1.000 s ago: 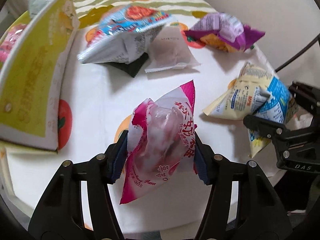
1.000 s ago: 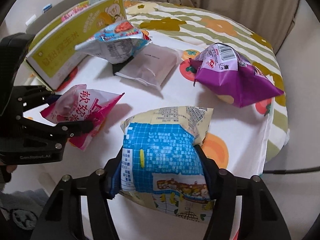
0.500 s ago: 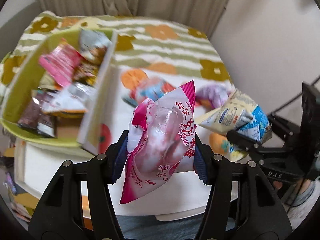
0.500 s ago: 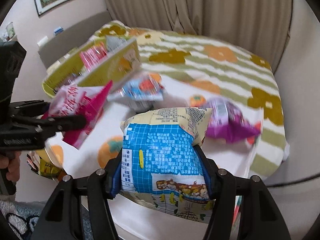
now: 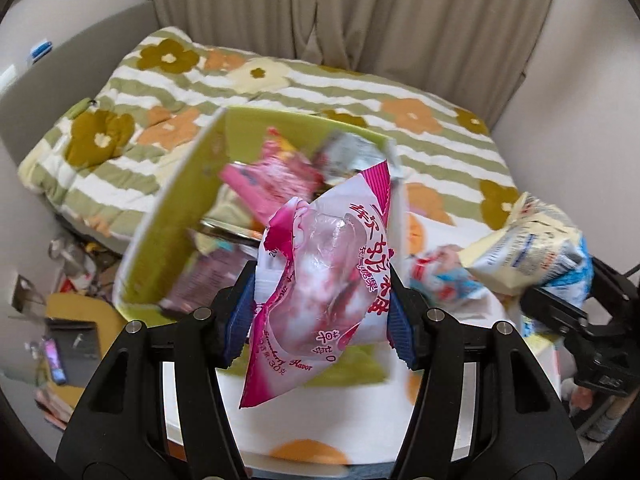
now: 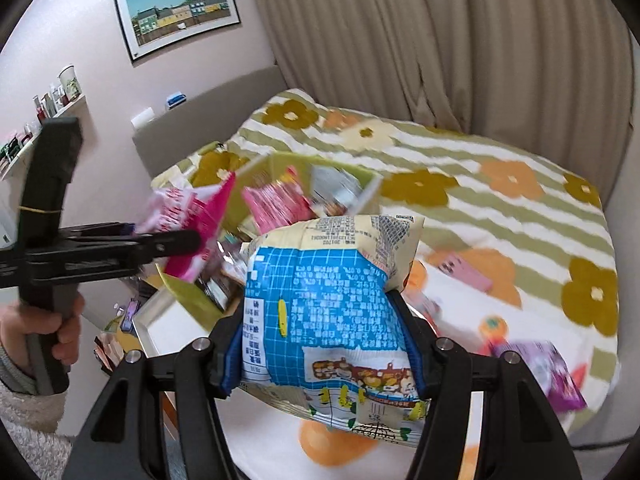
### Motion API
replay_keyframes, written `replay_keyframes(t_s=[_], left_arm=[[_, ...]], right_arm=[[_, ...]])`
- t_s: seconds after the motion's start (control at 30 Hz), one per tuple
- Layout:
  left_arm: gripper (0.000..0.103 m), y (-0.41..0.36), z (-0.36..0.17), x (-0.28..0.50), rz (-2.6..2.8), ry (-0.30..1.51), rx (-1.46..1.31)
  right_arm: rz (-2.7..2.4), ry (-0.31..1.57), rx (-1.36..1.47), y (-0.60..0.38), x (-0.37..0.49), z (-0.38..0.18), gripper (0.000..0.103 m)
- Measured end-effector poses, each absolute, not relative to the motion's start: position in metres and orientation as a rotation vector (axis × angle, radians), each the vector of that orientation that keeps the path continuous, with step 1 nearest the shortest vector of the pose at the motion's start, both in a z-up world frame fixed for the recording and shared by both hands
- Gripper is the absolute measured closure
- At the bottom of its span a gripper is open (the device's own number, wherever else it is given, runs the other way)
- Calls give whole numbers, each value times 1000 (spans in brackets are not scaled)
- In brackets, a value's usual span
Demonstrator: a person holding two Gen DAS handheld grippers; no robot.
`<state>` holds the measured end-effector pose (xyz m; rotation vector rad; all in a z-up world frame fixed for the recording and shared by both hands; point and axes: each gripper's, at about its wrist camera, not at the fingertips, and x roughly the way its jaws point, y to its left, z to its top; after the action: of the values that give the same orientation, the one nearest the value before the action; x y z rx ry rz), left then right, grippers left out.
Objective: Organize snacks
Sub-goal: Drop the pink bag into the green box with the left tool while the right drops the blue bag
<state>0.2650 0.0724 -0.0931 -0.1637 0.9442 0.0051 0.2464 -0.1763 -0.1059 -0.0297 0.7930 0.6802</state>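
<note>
My left gripper (image 5: 320, 314) is shut on a pink and white strawberry candy bag (image 5: 324, 280) and holds it in the air in front of the yellow-green snack box (image 5: 176, 216). The box holds several snack packs. My right gripper (image 6: 324, 344) is shut on a blue and cream snack bag (image 6: 324, 308), raised above the table. That bag shows at the right of the left wrist view (image 5: 532, 252). The left gripper with the pink bag (image 6: 188, 220) shows at the left of the right wrist view, beside the box (image 6: 280, 160).
A white table (image 5: 352, 416) with orange prints lies below. A blue and red snack bag (image 5: 440, 276) and a purple bag (image 6: 552, 372) lie on it. A flowered, striped bed (image 6: 480, 184) stands behind. Clutter lies on the floor at the left (image 5: 68, 320).
Both grippers have risen well above the table with their bags. The left gripper has swung toward the yellow-green box, whose open top now faces it.
</note>
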Motion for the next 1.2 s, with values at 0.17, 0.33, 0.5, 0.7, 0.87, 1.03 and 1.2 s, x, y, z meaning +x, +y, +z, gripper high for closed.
replay_keyframes(t_s=[0.17,0.33,0.5,0.7,0.87,1.03,1.2], left_arm=[[48,111,-111,300,-7,1004,-123],[47,131,-131,327,-38,1055,-51],[2,145,-149,342,-113,1088,-61],[0,163,-152,338,-150,1095,-58],[0,182,-143,327,-164,1069,-84],[0,196,-136,321,-179,1047,-97],[0,206,-134,314,-178,1031,-81]], right_arm=[[687,809,-38,-123,261,-106,45],[651,849,-21,-88,271,-110,45],[571,886,10,-74,284,-118,45],[488,917,66,-62,288,-127,45],[469,929,85,-47,284,-129,45],[448,913,87,-24,283,-129,44],[413,897,103,-12,279,-137,23]])
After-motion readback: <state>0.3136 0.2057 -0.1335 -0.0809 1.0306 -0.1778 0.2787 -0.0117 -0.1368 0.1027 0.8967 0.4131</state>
